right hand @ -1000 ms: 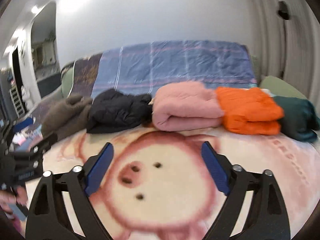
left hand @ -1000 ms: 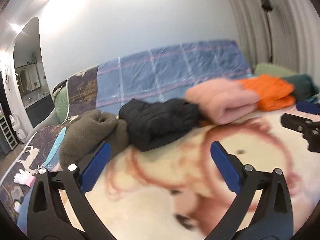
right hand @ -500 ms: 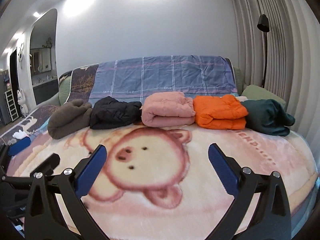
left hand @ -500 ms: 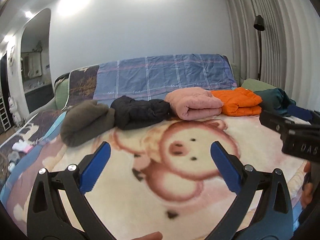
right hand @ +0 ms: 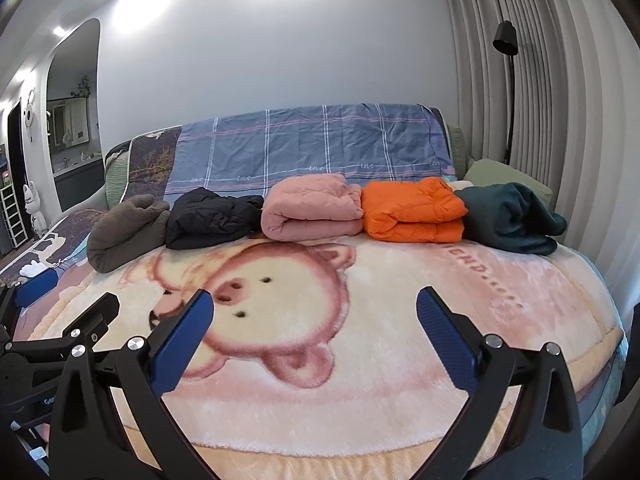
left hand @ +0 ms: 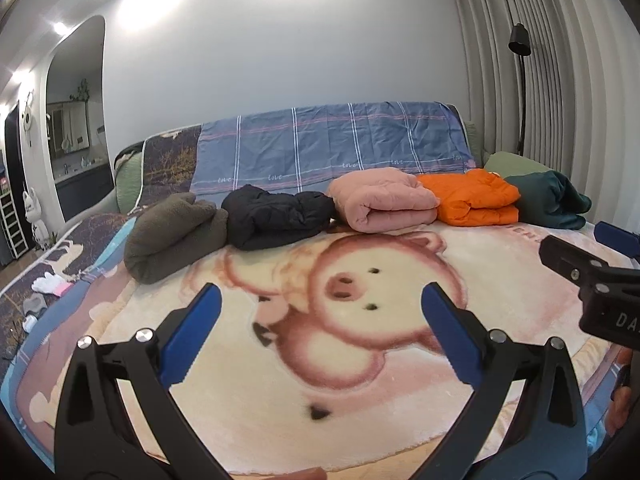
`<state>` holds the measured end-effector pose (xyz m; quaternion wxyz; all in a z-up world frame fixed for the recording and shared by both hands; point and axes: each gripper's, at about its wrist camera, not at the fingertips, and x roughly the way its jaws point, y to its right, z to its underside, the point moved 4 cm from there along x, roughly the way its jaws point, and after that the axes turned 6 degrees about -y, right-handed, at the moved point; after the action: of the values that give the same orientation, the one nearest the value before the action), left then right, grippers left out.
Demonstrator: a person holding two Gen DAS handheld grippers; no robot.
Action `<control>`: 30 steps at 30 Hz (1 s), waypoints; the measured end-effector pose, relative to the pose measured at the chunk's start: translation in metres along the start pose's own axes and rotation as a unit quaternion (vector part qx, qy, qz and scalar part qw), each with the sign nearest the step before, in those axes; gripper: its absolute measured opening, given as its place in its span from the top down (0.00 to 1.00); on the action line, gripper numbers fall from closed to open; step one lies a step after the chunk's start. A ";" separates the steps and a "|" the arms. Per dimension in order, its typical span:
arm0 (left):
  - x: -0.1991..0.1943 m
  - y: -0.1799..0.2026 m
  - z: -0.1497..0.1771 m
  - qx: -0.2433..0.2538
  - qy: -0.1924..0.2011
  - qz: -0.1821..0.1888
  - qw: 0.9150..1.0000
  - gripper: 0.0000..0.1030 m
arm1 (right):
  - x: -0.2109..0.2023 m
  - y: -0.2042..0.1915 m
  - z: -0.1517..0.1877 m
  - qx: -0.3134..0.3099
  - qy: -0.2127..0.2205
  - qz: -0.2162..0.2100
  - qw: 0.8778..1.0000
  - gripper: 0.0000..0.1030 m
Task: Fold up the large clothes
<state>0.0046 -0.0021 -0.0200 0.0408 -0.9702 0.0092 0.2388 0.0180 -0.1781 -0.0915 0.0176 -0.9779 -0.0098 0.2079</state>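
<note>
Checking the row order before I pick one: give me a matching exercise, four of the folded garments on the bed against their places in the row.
Things:
1. pink quilted garment
2. orange puffer jacket
3. dark green garment
4. olive fleece garment

Places, seen from the right wrist:
A. far right end
B. far left end
C. middle, right of the black jacket
D. between pink and dark green

Pairs: 1-C, 2-D, 3-A, 4-B

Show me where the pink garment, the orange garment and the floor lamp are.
pink garment (right hand: 312, 210): right wrist view, middle of the folded bundle.
orange garment (right hand: 412, 210): right wrist view, middle of the folded stack.
floor lamp (right hand: 505, 38): right wrist view, black shade.
</note>
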 end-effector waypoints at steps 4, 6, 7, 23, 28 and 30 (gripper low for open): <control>0.004 0.003 0.002 0.003 -0.007 0.001 1.000 0.02 | 0.002 0.006 0.002 0.008 -0.005 0.003 1.000 0.01; 0.006 0.006 0.003 0.007 -0.011 0.004 1.000 0.02 | 0.003 0.008 0.003 0.010 -0.008 0.004 1.000 0.01; 0.006 0.006 0.003 0.008 -0.011 0.004 1.000 0.02 | 0.003 0.008 0.004 0.010 -0.008 0.005 1.000 0.01; 0.015 0.009 0.006 0.011 -0.025 0.004 1.000 0.02 | 0.009 0.010 0.009 -0.008 -0.009 0.031 0.999 0.01; 0.019 0.009 0.010 0.008 -0.033 0.003 0.999 0.02 | 0.011 0.012 0.011 -0.007 -0.014 0.031 0.999 0.01; 0.019 0.009 0.011 0.009 -0.034 0.001 0.999 0.02 | 0.012 0.012 0.012 -0.006 -0.015 0.031 0.999 0.01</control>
<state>0.0166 -0.0106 -0.0390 0.0500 -0.9610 0.0110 0.2716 0.0244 -0.1895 -0.1074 0.0048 -0.9745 0.0192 0.2234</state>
